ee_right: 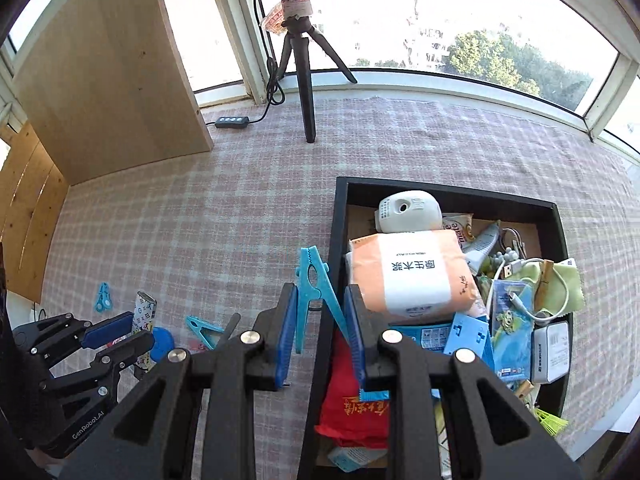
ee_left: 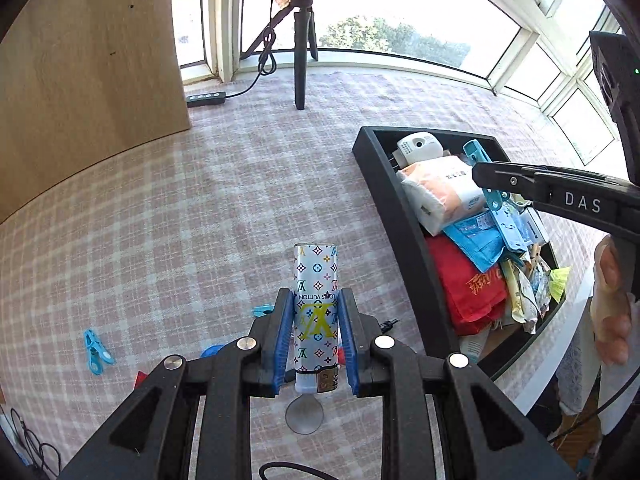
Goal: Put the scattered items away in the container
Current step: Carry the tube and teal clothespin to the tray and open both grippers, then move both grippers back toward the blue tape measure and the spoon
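Our left claw (ee_left: 316,336) is clenched on a patterned silver tube (ee_left: 316,292), its blue pads (ee_left: 282,336) pressing both sides, the tube pointing forward above the checked table (ee_left: 200,200). Our right claw (ee_right: 322,332) grips a blue clothespin (ee_right: 316,292) between its pads, right at the near left wall of the black container (ee_right: 338,216). Ahead and to the right of that claw, the container is heaped with a tissue pack (ee_right: 416,276), a red cloth (ee_right: 352,400) and cables. Left of the left claw, another blue clip (ee_left: 95,350) lies on the table.
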Tool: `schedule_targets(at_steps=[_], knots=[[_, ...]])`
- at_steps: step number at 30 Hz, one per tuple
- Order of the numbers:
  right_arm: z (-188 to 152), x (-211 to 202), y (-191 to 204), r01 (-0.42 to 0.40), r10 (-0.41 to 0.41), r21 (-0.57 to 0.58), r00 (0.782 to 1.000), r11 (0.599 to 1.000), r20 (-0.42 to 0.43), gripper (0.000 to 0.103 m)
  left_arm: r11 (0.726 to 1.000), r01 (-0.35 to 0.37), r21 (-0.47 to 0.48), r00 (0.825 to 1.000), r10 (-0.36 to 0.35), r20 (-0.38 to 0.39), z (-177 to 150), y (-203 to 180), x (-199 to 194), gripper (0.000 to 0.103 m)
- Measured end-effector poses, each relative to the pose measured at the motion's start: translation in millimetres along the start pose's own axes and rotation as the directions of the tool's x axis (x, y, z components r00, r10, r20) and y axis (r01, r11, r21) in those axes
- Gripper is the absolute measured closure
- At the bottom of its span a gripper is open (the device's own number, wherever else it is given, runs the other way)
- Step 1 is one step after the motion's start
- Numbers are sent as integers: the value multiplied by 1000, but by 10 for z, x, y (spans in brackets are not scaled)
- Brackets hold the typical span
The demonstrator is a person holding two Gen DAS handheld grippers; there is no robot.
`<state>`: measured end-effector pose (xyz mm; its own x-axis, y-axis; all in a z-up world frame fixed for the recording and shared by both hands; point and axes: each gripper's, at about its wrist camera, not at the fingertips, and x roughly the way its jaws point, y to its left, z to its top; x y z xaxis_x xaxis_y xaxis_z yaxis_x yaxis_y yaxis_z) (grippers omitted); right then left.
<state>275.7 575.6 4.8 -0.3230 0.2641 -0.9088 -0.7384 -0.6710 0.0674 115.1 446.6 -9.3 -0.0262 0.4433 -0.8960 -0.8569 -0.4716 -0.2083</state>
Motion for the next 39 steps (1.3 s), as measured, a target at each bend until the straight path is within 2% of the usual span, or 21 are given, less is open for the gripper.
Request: schedule_targets(at_steps=[4, 9, 18, 19, 20, 21, 23, 31, 39], knots=[[-266, -274, -592, 48, -49, 107, 999, 993, 13, 79, 995, 66, 77, 998, -66, -11, 123, -456, 27, 82], [-622, -430, -1196, 113, -113, 224, 993, 968, -15, 79, 976, 137, 167, 990, -132, -42, 245, -1033, 136, 82], [-1031, -437, -1751, 147, -134, 349, 989, 925, -60, 78, 923, 227, 309, 973, -203, -107, 210, -1875, 207, 81], [-1045, -440, -1771, 132, -120, 356, 991, 925, -56, 78, 922, 219, 319, 975, -193, -111, 218, -1930, 225, 76], [-1053, -438, -1790, 128, -115, 364, 992, 923, -57, 74, 926, 200, 320, 979, -172, -113, 228, -1960, 247, 57], [-1056, -439, -1808, 139, -123, 375, 990, 917, -65, 61, 930, 188, 316, 981, -161, -110, 233, -1965, 252, 50], [-1057, -478, -1813, 148, -140, 388, 989, 910, -48, 48, 932, 184, 312, 982, -161, -99, 228, -1935, 236, 48], [-951, -530, -1598, 89, -96, 349, 995, 933, 3, 48, 957, 133, 258, 990, -118, -72, 211, -1525, 117, 50], [-788, -402, -911, 10, -12, 173, 1000, 985, 14, 48, 989, 16, 149, 999, -10, -40, 49, -615, -47, 50]])
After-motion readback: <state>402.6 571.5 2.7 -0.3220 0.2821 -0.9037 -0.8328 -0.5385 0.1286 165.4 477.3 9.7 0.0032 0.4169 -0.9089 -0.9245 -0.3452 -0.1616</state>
